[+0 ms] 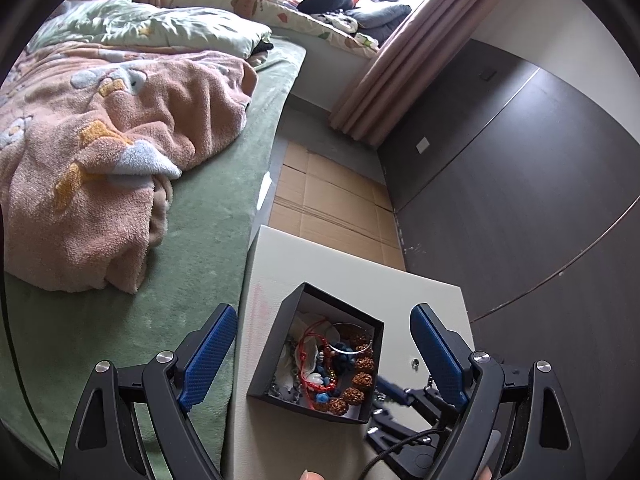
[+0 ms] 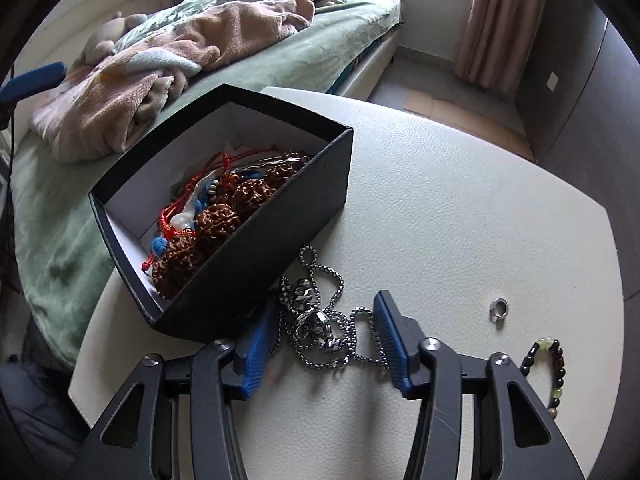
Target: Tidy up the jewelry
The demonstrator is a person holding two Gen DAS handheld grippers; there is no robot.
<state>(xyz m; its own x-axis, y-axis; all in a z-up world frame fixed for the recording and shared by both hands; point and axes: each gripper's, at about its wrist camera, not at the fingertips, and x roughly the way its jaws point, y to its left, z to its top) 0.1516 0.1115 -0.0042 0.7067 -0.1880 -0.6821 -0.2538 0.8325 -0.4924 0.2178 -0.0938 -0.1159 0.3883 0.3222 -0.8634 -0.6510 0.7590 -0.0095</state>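
Box: black cardboard jewelry box (image 2: 256,248) with a white inside, sitting open on the white leather-look tabletop (image 2: 460,208) right by the bed side.
Inside it: big knobbly brown seed beads (image 2: 218,222), red cord bracelets (image 1: 310,354), some blue beads, all in a heap.
Chain: silver metal chain necklace (image 2: 320,320) with chunky pendants, piled on the table touching the box's near wall.
Right gripper (image 2: 326,340): blue pads on either side of the chain, partway apart, not pinching it as far as I can see.
Left gripper (image 1: 324,348): fingers spread wide, straddling the box from above, nothing held.
Loose bits: small silver ring (image 2: 499,307) and a dark beaded bracelet (image 2: 554,372) off on the right, well apart from the box.
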